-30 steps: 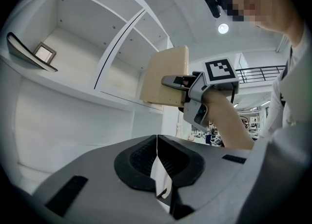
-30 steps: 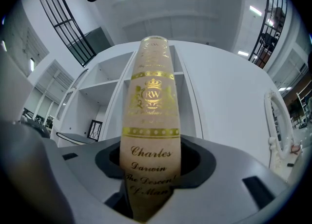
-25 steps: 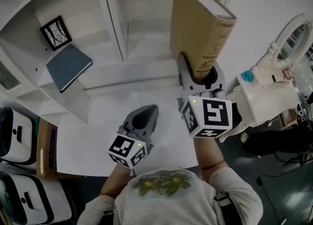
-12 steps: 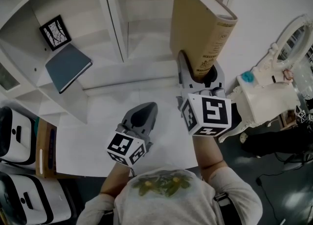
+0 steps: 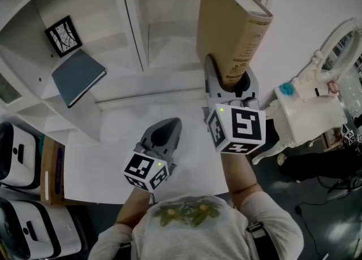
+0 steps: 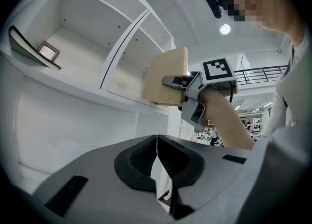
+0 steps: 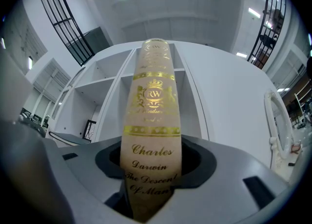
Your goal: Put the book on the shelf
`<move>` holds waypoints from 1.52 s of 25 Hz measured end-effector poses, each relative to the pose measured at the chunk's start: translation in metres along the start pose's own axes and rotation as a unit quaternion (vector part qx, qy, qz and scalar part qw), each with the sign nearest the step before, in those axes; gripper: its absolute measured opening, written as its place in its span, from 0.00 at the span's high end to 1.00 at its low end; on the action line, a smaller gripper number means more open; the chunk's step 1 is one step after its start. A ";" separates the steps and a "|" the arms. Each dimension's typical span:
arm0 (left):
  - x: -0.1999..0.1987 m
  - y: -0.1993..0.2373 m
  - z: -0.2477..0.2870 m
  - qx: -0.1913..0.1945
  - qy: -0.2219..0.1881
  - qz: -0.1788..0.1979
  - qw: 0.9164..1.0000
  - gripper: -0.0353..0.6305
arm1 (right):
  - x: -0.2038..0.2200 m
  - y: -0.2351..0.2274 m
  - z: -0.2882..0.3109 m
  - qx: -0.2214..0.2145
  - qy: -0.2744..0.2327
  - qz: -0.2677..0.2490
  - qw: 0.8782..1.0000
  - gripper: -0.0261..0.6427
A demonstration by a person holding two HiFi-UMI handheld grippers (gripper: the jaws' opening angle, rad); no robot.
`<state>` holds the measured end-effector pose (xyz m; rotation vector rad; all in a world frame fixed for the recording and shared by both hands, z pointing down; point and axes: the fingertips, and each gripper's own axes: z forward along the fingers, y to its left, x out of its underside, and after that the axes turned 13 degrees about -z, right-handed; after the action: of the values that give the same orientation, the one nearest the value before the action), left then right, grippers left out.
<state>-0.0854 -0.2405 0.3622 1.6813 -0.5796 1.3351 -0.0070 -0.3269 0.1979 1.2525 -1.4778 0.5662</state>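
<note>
A thick tan book [image 5: 231, 30] with gold lettering on its spine [image 7: 152, 135] stands upright in my right gripper [image 5: 226, 86], whose jaws are shut on its lower end. It is held up in front of the white shelf unit [image 5: 136, 33], near the middle compartment. In the left gripper view the same book [image 6: 165, 77] shows beside the shelf's upright divider. My left gripper [image 5: 165, 133] hangs lower and to the left over the white table [image 5: 113, 157], its jaws shut with nothing between them [image 6: 157, 169].
A dark blue-grey book [image 5: 78, 77] leans in the left compartment next to a small framed picture [image 5: 63, 37]. A white ornate mirror stand [image 5: 317, 100] stands at the right. White cases [image 5: 22, 151] lie at the far left beside the table.
The right gripper and the book have shifted slightly up and toward the shelf. The left gripper has stayed almost still.
</note>
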 end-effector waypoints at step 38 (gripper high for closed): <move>0.011 0.020 0.003 -0.018 0.008 -0.010 1.000 0.91 | 0.006 -0.001 0.034 0.029 -0.004 -0.015 0.999 0.62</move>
<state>-0.0960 -0.2514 0.3789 1.6431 -0.5728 1.3147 -0.0198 -0.3586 0.1920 1.3211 -1.4571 0.5890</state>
